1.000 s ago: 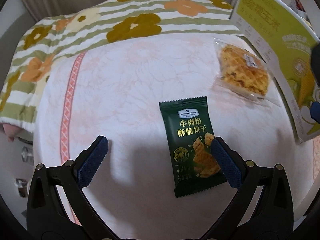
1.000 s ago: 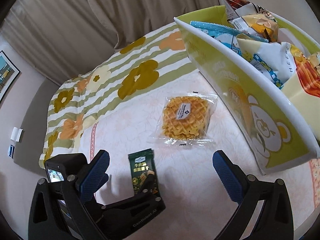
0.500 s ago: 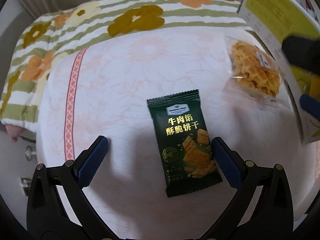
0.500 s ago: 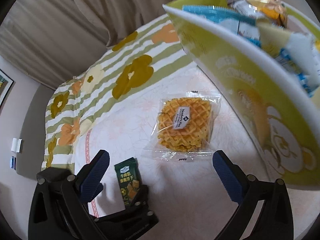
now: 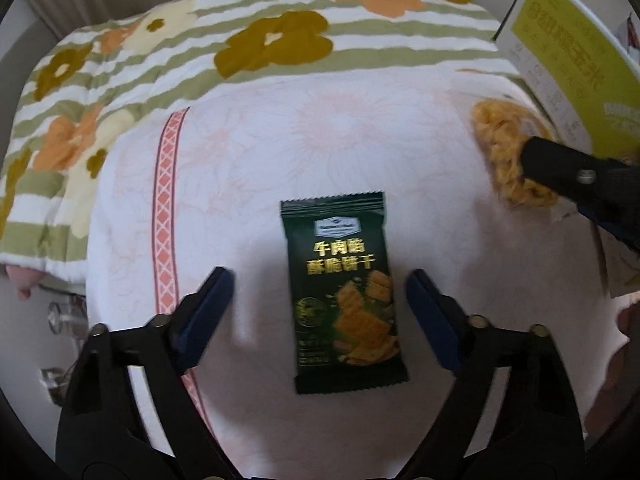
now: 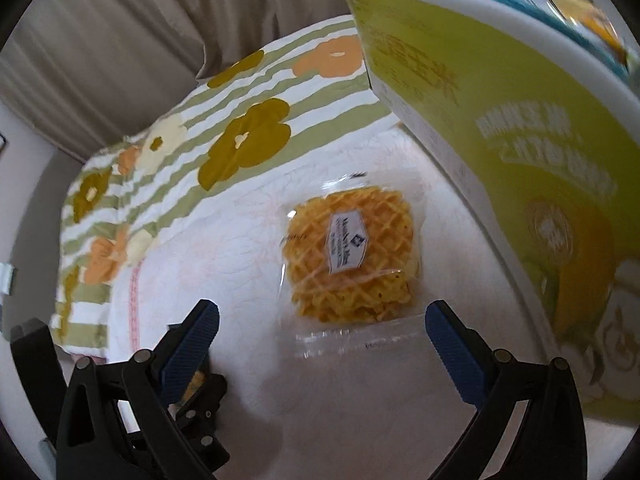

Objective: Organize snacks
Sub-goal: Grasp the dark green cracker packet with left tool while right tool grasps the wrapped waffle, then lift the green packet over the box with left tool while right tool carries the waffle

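Cracker packet (image 5: 343, 294) lies lengthwise between the spread-open left gripper (image 5: 320, 304); waffle pack (image 6: 351, 254) sits just ahead of the spread-open right gripper (image 6: 322, 330).

The waffle packet (image 5: 506, 160) is partly hidden behind the right gripper's finger (image 5: 560, 168) — the snack box (image 6: 520, 140) is blurred, cut off at the edge.

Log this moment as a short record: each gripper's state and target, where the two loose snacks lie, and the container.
left gripper: open, straddling the green cracker packet, not gripping it
right gripper: open, lined up on the waffle packet, not gripping it
green cracker packet: flat on the white cloth
waffle packet: flat on the cloth, beside the yellow-green box
yellow-green box: already holds snack bags
background: flowered striped blanket
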Available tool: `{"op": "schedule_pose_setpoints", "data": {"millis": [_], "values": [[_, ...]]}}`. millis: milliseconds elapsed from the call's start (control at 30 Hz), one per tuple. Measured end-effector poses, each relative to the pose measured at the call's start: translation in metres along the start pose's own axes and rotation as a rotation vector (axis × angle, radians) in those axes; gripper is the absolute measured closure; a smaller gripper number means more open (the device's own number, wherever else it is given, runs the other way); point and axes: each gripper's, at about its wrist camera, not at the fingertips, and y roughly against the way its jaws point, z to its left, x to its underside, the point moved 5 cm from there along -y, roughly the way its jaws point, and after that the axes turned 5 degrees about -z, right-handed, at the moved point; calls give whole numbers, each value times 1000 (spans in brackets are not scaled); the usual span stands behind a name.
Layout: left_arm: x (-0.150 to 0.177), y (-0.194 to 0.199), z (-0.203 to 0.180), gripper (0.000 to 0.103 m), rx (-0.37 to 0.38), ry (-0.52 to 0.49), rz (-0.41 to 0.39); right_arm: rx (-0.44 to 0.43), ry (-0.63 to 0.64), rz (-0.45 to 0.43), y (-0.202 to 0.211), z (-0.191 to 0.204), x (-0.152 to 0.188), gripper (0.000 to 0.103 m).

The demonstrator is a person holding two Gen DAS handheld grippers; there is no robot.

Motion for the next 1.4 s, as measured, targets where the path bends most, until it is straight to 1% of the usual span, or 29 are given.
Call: {"op": "schedule_pose_setpoints", "data": {"millis": [33, 133, 167, 267, 300, 400, 500, 533, 733, 867, 933, 1033, 1100, 1167, 1200, 1233, 1300, 1333, 1367, 1400], "values": [[1, 1, -3, 29, 2, -14, -4, 13, 17, -6, -1, 1, -1, 0], [1, 3, -9, 40, 16, -40, -8, 49, 68, -15, -5, -1, -6, 0], [0, 4, -10, 42, 23, -45, -2, 65, 89, -16, -8, -1, -8, 0], [-3, 5, -10, 54, 31, -60, 21, 68, 146, 1, -16, 1, -10, 1], [-4, 6, -8, 60, 36, -60, 28, 73, 170, 7, -19, 2, -10, 1], [-6, 6, -4, 61, 73, -43, 44, 81, 268, 17, -25, 8, -12, 1], [-4, 7, -4, 61, 65, -60, 42, 72, 374, 61, -33, 14, -12, 1], [-4, 8, -4, 61, 64, -58, 42, 74, 438, 77, -36, 17, -13, 1], [-6, 11, 10, 61, 63, -5, 40, 29, 682, 157, -44, 28, -15, 1], [-9, 14, 19, 61, 61, 22, 28, 19, 843, 171, -40, 34, -17, 1], [-9, 16, 21, 61, 60, 28, 23, 29, 916, 168, -39, 37, -18, 1], [-9, 18, 21, 61, 62, 32, 15, 30, 990, 195, -44, 43, -16, 1], [-9, 19, 20, 61, 60, 34, 11, 24, 1017, 227, -52, 46, -13, 1], [-8, 21, 20, 61, 62, 39, 10, 14, 1009, 272, -61, 45, -11, 1], [-8, 22, 20, 61, 62, 42, 7, 5, 989, 304, -67, 44, -10, 1], [-8, 23, 20, 61, 62, 45, 5, -3, 971, 316, -69, 42, -9, 1], [-9, 26, 21, 61, 62, 53, -2, -51, 909, 335, -72, 39, -11, 1], [-9, 27, 21, 61, 63, 59, -6, -67, 874, 348, -74, 36, -10, 2], [-9, 29, 22, 61, 62, 63, -11, -94, 842, 348, -73, 34, -9, 10], [-9, 31, 22, 61, 60, 65, -15, -101, 821, 335, -70, 34, -10, 20]]}}
